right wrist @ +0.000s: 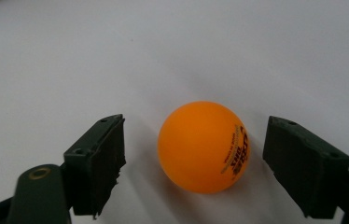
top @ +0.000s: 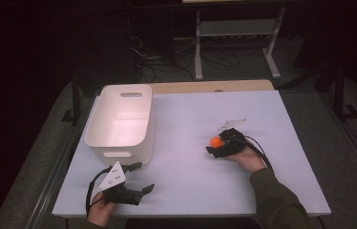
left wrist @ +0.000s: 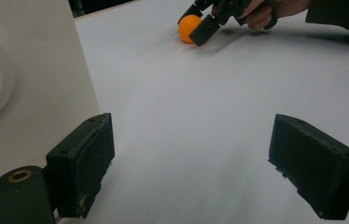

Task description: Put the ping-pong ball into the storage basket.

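One orange ball (right wrist: 204,146) sits on the white table (top: 186,162) between our right gripper (top: 218,144) pads, gaps either side, round so no long axis, print facing right, underside hidden; left gripper (left wrist: 191,172) gapes wide beside the bin (top: 119,121).

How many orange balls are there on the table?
1. The orange ball lies on the white table, between the open jaws of the right gripper. Inside the white bin none is visible.
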A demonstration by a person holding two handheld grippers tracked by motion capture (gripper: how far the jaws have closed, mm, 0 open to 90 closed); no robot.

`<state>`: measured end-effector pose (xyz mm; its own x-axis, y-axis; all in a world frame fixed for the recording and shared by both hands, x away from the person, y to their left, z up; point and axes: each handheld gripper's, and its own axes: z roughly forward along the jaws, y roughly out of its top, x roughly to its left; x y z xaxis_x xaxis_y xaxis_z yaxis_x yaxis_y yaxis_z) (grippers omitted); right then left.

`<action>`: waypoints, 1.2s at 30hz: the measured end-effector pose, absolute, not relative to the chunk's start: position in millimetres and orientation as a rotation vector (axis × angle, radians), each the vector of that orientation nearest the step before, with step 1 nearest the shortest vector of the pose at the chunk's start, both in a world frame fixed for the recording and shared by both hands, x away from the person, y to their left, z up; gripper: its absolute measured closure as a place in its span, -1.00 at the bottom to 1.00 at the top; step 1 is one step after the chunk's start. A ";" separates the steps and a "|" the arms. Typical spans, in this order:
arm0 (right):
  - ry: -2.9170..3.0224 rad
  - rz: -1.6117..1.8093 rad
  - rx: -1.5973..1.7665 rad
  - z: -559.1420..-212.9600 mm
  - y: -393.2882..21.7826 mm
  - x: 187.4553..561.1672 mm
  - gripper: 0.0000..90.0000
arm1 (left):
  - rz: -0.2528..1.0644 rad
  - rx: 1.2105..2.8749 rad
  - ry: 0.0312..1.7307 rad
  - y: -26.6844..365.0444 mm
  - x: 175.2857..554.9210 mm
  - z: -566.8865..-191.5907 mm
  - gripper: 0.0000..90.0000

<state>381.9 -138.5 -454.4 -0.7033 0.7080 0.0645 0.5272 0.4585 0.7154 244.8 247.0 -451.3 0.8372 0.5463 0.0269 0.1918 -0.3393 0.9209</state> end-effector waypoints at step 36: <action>2.473 1.069 1.036 -454.2 -140.5 382.4 0.09 | 0.409 1.910 0.549 247.0 243.8 -451.3 -0.69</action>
<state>382.4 -140.5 -454.2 -0.7142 0.6985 0.0449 0.5112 0.4767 0.7151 243.8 247.0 -451.3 0.8358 0.5481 0.0307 0.1868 -0.3366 0.9229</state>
